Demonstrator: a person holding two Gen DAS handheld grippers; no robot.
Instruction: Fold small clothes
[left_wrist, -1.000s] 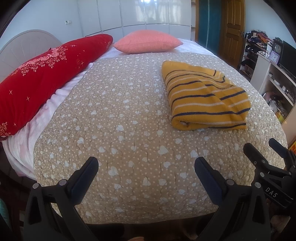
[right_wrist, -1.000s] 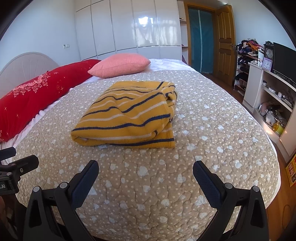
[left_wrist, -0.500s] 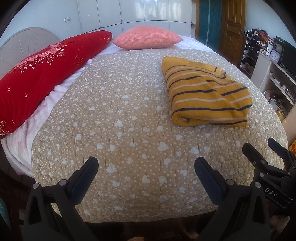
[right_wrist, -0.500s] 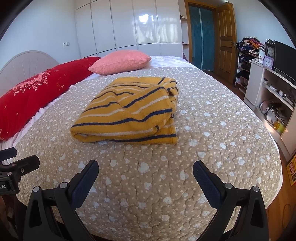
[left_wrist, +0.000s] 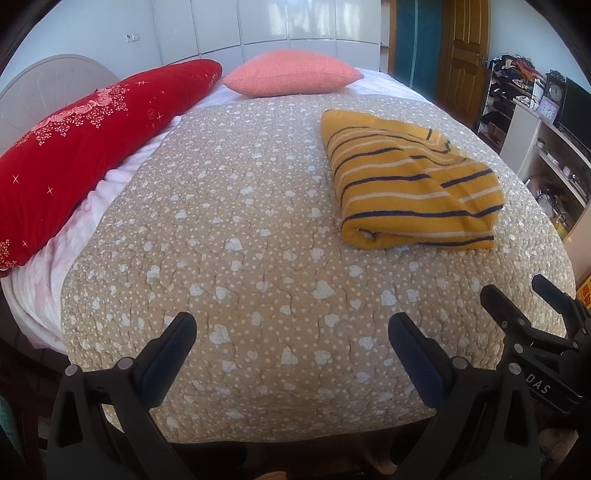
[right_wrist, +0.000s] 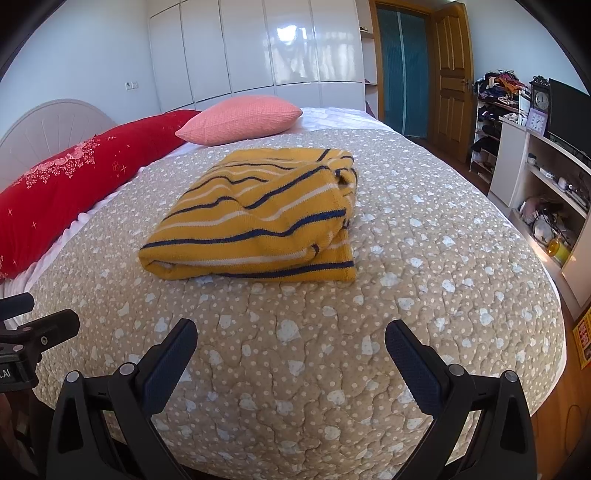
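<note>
The yellow striped sweater (right_wrist: 258, 218) lies folded into a compact bundle on the quilt (right_wrist: 406, 258), ahead of the right gripper (right_wrist: 291, 343) and ahead and to the right of the left gripper (left_wrist: 291, 332). Both grippers hang over the bed's near edge with fingers spread wide, gripping nothing and well apart from the garment. Judging by the tidy layers, the fold looks finished, which would explain the empty claws. The quilt is beige with white hearts and looks soft. Beyond the sweater rest a pink pillow (right_wrist: 240, 120) and a long red bolster (right_wrist: 74, 177). White wardrobes, a wooden door and cluttered shelves (right_wrist: 546, 177) ring the room.
</note>
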